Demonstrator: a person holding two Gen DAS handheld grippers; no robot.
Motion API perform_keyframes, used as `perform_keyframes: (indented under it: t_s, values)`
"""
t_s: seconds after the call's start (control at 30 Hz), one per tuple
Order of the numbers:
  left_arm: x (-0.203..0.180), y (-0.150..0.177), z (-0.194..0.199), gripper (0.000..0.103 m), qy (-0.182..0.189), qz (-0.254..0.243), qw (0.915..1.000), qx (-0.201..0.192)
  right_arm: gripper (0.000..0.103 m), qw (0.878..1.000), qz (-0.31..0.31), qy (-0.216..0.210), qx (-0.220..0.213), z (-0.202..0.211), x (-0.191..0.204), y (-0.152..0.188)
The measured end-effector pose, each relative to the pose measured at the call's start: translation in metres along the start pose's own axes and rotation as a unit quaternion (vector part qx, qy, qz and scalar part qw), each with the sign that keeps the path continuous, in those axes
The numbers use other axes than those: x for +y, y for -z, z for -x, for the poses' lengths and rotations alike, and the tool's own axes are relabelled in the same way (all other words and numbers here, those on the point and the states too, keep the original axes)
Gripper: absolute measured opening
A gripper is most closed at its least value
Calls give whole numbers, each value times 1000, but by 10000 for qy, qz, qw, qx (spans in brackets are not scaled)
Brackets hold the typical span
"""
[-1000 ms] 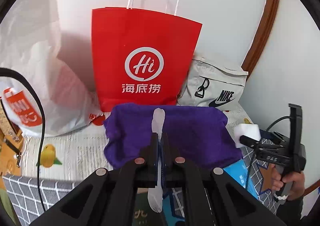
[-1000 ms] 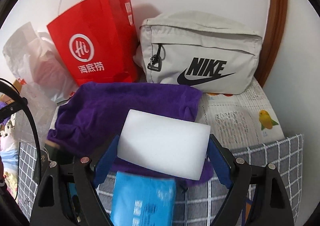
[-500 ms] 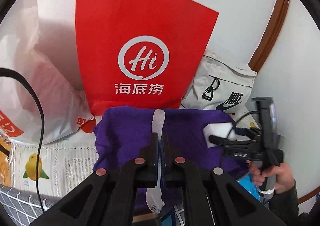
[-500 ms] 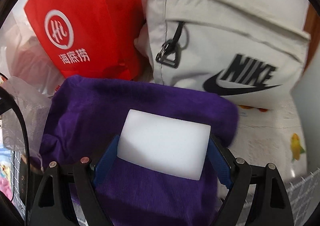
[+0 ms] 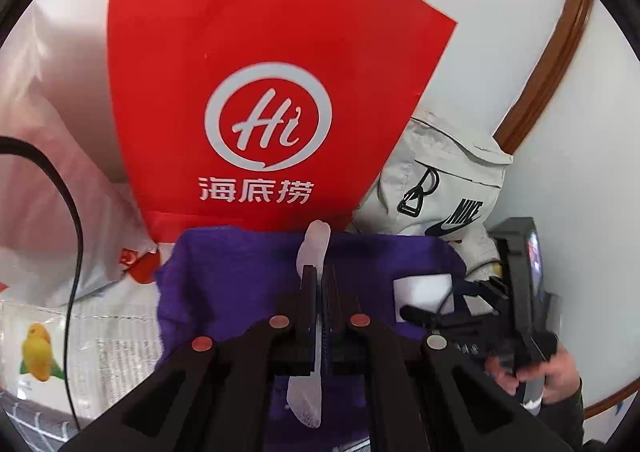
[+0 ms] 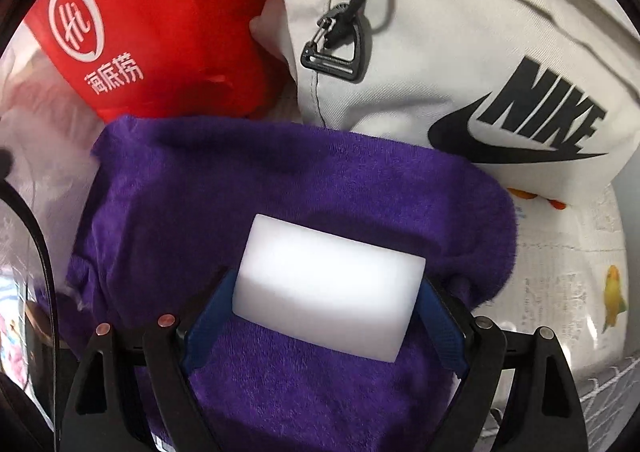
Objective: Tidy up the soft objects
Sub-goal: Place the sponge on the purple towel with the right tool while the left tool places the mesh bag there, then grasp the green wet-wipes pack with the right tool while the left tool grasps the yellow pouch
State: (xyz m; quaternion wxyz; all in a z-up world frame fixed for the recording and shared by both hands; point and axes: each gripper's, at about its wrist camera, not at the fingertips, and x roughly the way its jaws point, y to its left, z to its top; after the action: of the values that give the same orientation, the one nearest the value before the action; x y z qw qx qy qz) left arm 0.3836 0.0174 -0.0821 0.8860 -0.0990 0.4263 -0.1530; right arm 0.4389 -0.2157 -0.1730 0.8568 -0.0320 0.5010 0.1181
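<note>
The left gripper (image 5: 320, 272) is clamped tight on a thin, translucent white plastic strip (image 5: 314, 252) that pokes out past its tips and trails back under the jaws. It hangs above a folded purple terry towel (image 5: 240, 284), which lies on a newspaper-print cloth with yellow birds (image 5: 100, 340) covering the surface.

On the other side, the right gripper (image 6: 326, 288) has a white rectangular foam sponge (image 6: 328, 284) sitting between its blue pads (image 6: 208, 324), and the jaws are opening right now, standing wide. The sponge sits low over the middle of the purple towel, toward its near edge; whether it already rests on the pile I cannot tell. In the left wrist view a hand (image 5: 556, 372) grips the handle of that right gripper, sponge out front over the towel's right part.

Behind the towel, against the white wall, stands a red paper shopping bag with a white "Hi" logo (image 5: 272, 112). Just right of it leans a pale grey Nike fabric pouch with a black zip pull (image 6: 460, 52), its lower edge touching the towel's far edge. A crumpled white plastic bag (image 5: 40, 172) fills the left side.
</note>
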Motion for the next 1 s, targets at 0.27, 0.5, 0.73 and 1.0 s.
perform_keyframes:
  t_s: [0.27,0.5,0.73,1.0]
  values:
    - [21,-3,-37,3,-283,232,9985,413,95,9993,251,88,-262,38,14,15]
    - [23,-1,-41,29,-423,289,9966,650,95,9983,84,-128,-555,79,5,34]
    - [19,-3,-13,61,-835,204,9956,364,95,9971,177,-172,-726,110,10,47]
    - [13,15,35,61,-810,197,9961,279,95,9944,126,-347,-994,144,26,93]
